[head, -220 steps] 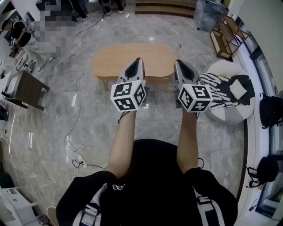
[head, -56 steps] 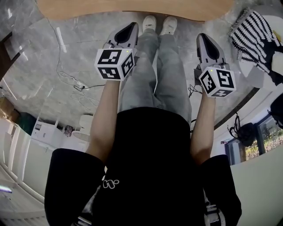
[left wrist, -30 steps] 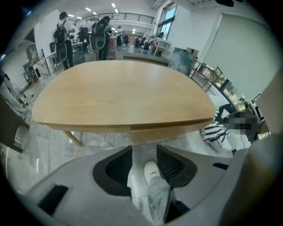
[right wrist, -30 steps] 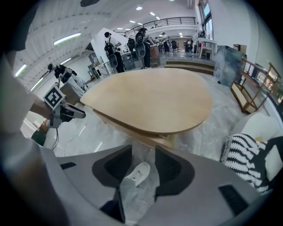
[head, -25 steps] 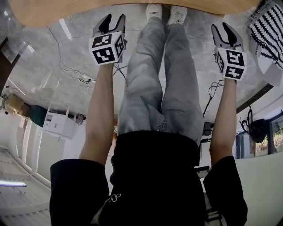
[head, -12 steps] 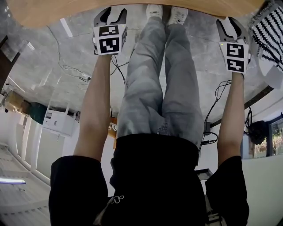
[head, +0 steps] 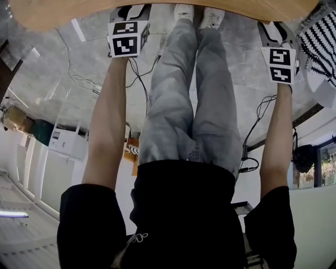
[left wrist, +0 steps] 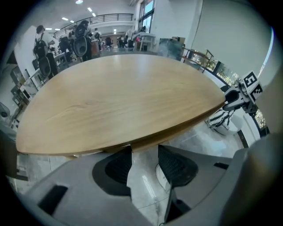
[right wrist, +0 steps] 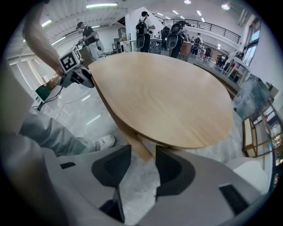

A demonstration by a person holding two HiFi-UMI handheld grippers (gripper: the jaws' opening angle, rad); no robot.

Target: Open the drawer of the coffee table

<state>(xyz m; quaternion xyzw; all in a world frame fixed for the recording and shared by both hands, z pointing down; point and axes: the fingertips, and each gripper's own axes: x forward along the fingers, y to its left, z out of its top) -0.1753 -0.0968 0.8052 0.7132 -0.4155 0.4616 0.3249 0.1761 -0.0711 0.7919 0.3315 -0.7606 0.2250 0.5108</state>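
Note:
The coffee table is a light wooden oval; only its near edge shows along the top of the head view. My left gripper reaches that edge at the left. Its jaws stand open and empty, having opened a little wider within the last second. In the left gripper view the table top fills the middle, and its rim lies just beyond the left gripper. My right gripper is at the right end, open and empty in the same way. The right gripper looks at a table leg. No drawer front shows clearly.
The person's legs and white shoes stand between the grippers. A black-and-white striped cloth lies on a white pouf to the right. Cables trail on the marble floor. People with backpacks stand far behind the table.
Both grippers have moved up the picture to the table's edge and rolled, so their marker cubes face the camera more squarely. The jaws stand slightly wider.

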